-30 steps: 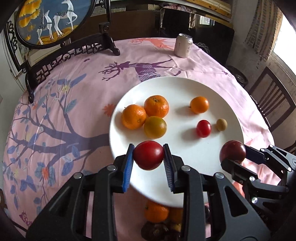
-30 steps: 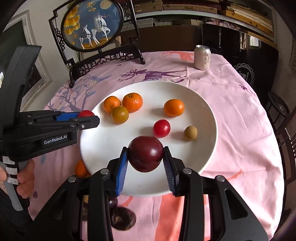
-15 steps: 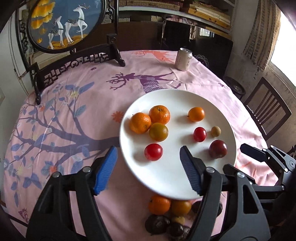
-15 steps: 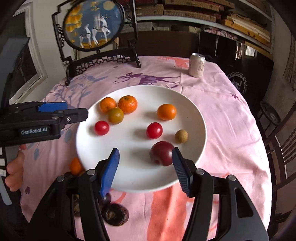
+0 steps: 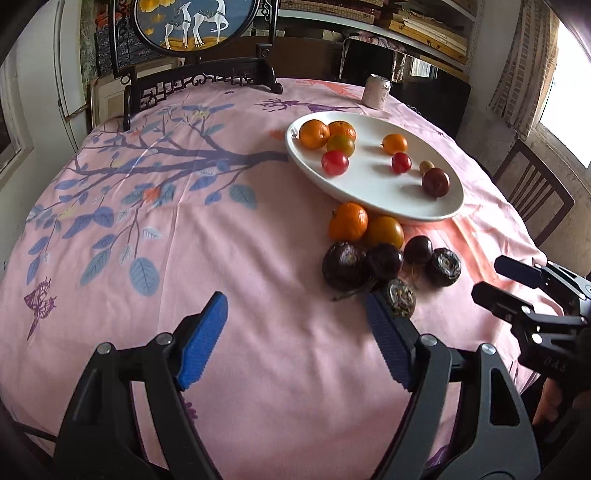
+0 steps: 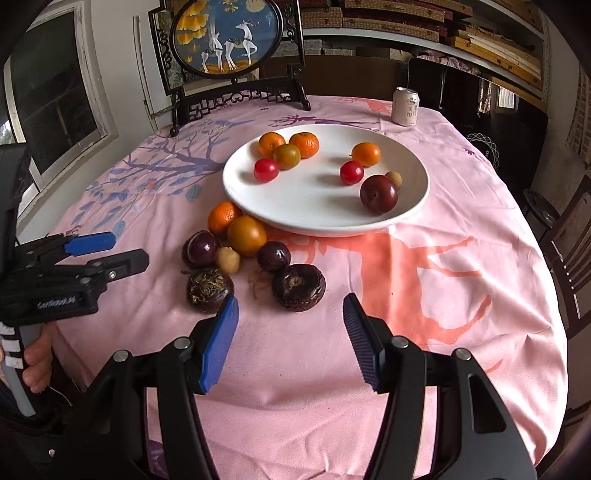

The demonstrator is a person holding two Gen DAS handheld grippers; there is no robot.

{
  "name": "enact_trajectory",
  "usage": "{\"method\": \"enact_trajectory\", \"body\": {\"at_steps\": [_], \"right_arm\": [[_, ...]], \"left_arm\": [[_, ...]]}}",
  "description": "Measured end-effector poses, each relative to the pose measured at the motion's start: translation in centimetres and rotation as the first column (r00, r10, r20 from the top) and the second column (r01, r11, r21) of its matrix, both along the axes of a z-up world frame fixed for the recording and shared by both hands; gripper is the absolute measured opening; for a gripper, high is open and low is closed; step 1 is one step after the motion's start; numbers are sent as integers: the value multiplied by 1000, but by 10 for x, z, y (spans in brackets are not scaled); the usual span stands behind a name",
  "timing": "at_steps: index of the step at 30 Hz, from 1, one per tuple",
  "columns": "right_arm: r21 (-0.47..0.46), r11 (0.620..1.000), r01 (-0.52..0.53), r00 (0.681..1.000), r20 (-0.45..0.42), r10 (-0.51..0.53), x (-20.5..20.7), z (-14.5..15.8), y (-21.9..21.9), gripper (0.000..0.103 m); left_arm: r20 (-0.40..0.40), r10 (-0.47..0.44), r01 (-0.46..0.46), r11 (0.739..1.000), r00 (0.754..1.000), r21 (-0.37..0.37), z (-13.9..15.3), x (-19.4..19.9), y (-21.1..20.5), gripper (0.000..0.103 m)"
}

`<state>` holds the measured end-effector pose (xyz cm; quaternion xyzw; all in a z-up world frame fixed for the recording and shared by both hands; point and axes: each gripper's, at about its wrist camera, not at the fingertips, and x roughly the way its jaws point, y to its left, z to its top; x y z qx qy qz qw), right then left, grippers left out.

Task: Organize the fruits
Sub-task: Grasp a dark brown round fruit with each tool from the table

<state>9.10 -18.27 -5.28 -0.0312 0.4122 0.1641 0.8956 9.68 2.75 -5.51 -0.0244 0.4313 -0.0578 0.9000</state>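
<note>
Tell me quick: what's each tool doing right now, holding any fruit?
Left tool: open, holding nothing.
Right tool: open, holding nothing.

Pink-clothed table (image 6: 461, 280), white plate (image 6: 325, 218), loose fruits (image 6: 246, 236), can (image 6: 405, 107)

Round table (image 6: 461, 295) with pink cloth ahead of the jaws, dark chair (image 6: 236, 98) beyond, deer screen (image 6: 225, 37) behind it, shelves (image 6: 424, 22) far ahead, window (image 6: 55, 107) left, daylight.
</note>
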Motion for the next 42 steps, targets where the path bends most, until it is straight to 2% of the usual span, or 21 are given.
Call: {"method": "enact_trajectory", "body": {"at_steps": [7,10,13,15,22,26,29,31,32,34,35,42], "right_arm": [[-23,1000,14,999,-43,-15,20,-22,4,59],[-42,999,22,1000,-18,-23,27,-29,7,59],[-38,999,-11,999,-31,10,36,-38,11,43],[-30,999,-14,999,-31,13,37,-39,11,42],[22,1000,16,1000,-26,-16,4,-17,-21,41],[41,998,38,999,-21,-37,-18,-15,-40,41],[69,996,52,998,-30,-50,-24,-17,-50,41],[83,995,57,998,-34,-55,-25,-18,-54,41],[88,994,59,998,-36,-56,-26,-18,-55,41],[94,994,60,998,-38,-56,-26,-19,-56,41],[96,994,59,998,-38,-55,-27,-19,-57,41],[109,992,61,998,-27,-59,-30,-15,-54,41]], "left_arm": [[-22,-16,16,1000,1000,12,-7,-10,-3,79],[-27,-19,19,1000,999,16,-8,-10,-7,79],[-41,-28,29,999,999,19,-10,-8,-15,79],[-54,-39,40,999,998,22,-12,-6,-22,79],[-87,-88,92,995,992,42,-21,3,-52,79],[-108,-107,115,991,988,70,-30,11,-73,79],[-119,-95,106,990,988,89,-36,20,-82,76],[-107,-88,99,989,990,108,-36,24,-86,70],[-104,-81,92,990,991,108,-35,26,-87,65],[-98,-76,86,992,992,97,-33,28,-86,46],[-98,-81,89,993,992,84,-31,27,-86,42],[-53,-112,114,993,992,40,-13,7,-83,42]]}}
